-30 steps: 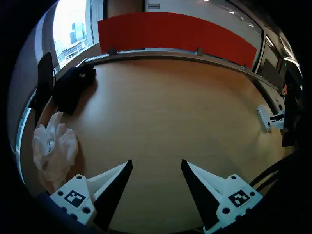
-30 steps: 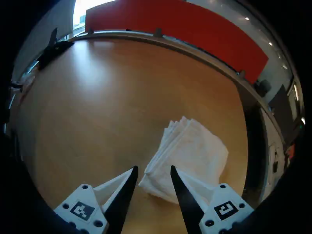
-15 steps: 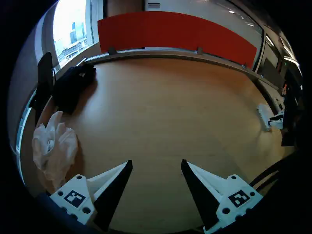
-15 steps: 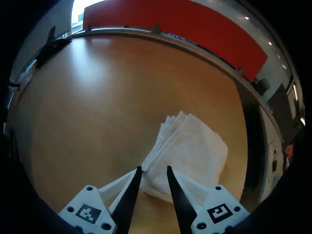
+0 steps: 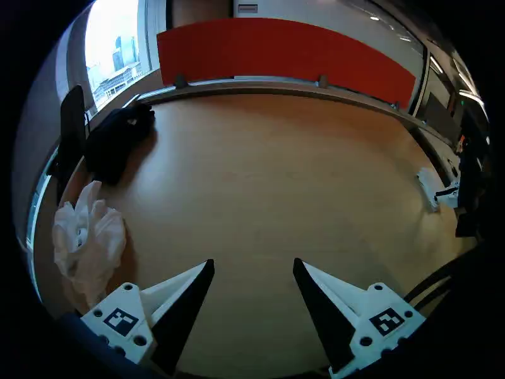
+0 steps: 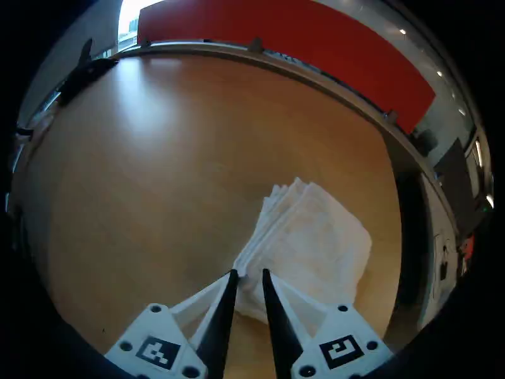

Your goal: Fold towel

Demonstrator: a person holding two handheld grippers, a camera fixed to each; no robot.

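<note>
A folded white towel [image 6: 312, 243] lies in a stack on the wooden table [image 6: 158, 164], towards its right side. My right gripper [image 6: 249, 276] is at the stack's near corner, and its fingers have narrowed to a thin gap with the towel's edge pinched between them. Over bare wood, my left gripper [image 5: 252, 265] stands wide open with nothing between its fingers. A crumpled white cloth [image 5: 88, 243] lies at the table's left edge, just left of the left finger.
A black bag [image 5: 117, 139] sits at the table's far left corner, with a dark chair back [image 5: 72, 126] beside it. A red partition [image 5: 284, 54] runs along the table's far edge. At the far right edge is a small white shape [image 5: 429, 188].
My right gripper has moved forward onto the towel's near corner and its fingers have closed from a wide gap to a narrow pinch. The left gripper has not moved.
</note>
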